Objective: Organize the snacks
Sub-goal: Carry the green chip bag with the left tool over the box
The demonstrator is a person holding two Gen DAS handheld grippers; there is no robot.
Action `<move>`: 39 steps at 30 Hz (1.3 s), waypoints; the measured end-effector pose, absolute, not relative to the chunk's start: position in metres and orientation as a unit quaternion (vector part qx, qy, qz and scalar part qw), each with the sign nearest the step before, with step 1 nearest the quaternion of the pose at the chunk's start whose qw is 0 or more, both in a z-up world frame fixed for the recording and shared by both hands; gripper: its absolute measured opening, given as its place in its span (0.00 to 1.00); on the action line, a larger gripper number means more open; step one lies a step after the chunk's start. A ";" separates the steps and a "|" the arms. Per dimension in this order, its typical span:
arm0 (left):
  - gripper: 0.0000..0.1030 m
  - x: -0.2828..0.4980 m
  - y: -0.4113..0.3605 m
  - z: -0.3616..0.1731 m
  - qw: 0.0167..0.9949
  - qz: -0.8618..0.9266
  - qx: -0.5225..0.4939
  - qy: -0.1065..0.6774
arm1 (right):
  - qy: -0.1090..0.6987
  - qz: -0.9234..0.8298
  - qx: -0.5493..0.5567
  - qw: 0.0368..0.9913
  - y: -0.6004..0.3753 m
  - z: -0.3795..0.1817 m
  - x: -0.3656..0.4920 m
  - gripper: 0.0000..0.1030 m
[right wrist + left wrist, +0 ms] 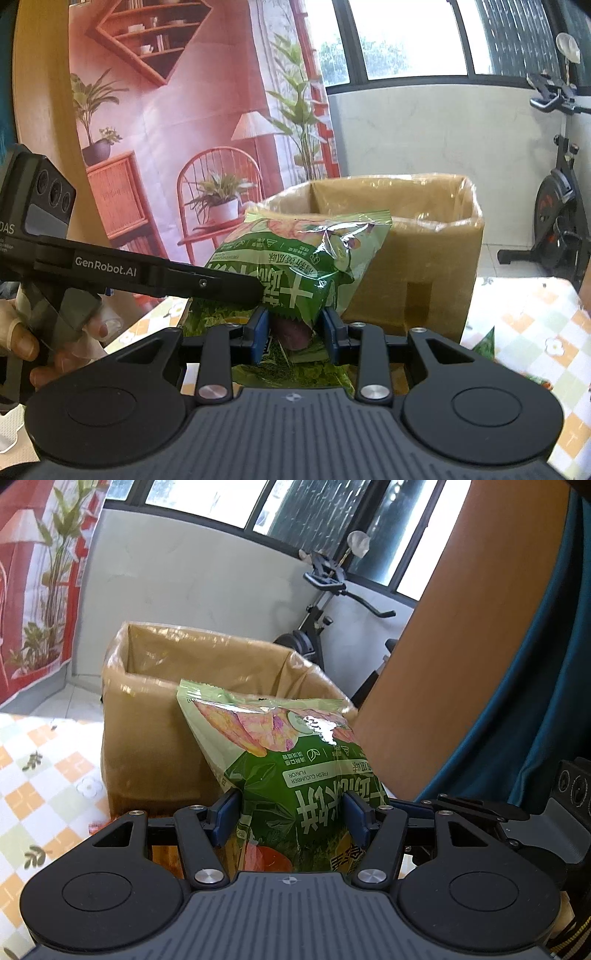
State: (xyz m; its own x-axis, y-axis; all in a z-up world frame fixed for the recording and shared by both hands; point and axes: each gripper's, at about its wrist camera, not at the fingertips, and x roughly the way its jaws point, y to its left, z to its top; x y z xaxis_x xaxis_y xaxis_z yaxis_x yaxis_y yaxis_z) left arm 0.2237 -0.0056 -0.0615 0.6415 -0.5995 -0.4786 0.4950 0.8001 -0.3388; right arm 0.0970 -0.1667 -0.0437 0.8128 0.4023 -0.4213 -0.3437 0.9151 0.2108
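Observation:
A green cucumber-flavour chips bag [295, 760] stands upside down in the air in front of an open cardboard box [155, 716] lined with clear plastic. My left gripper [291, 805] is shut on the bag's lower part, a blue pad pressing each side. In the right wrist view my right gripper [295, 325] is shut on a narrower fold of the same chips bag [295, 258]. The left gripper's fingers [236, 290] reach in from the left against the bag. The box [424, 251] stands just behind, and its inside is hidden.
A checked floral tablecloth [44, 782] covers the table. Another green packet [485, 345] lies right of the box. An exercise bike [554, 221] stands by the window wall. A person's arm [461, 646] fills the right of the left wrist view; a hand [22, 332] holds the left gripper's handle.

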 end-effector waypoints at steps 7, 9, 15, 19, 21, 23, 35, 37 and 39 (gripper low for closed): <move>0.61 0.234 -0.007 -0.049 0.906 -0.306 -0.087 0.280 | 0.222 0.196 0.050 0.954 -0.170 -0.028 0.110 0.32; 0.61 0.238 -0.008 -0.046 0.906 -0.307 -0.087 0.277 | 0.219 0.197 0.047 0.954 -0.171 -0.025 0.114 0.32; 0.61 0.252 -0.009 -0.039 0.910 -0.306 -0.087 0.267 | 0.211 0.200 0.039 0.956 -0.173 -0.013 0.131 0.32; 0.61 0.260 -0.008 -0.036 0.911 -0.305 -0.089 0.265 | 0.206 0.202 0.033 0.957 -0.173 -0.008 0.143 0.32; 0.61 0.265 -0.007 -0.035 0.910 -0.306 -0.091 0.265 | 0.206 0.202 0.030 0.957 -0.173 -0.007 0.148 0.32; 0.61 0.267 -0.009 -0.033 0.910 -0.306 -0.092 0.265 | 0.206 0.202 0.028 0.957 -0.173 -0.006 0.153 0.32; 0.61 0.275 -0.017 -0.030 0.911 -0.313 -0.091 0.254 | 0.199 0.190 0.020 0.961 -0.181 0.005 0.172 0.32; 0.61 0.276 -0.017 -0.029 0.911 -0.312 -0.090 0.253 | 0.199 0.191 0.020 0.961 -0.182 0.006 0.176 0.32; 0.61 0.278 -0.017 -0.029 0.912 -0.309 -0.089 0.254 | 0.199 0.192 0.020 0.961 -0.181 0.005 0.176 0.32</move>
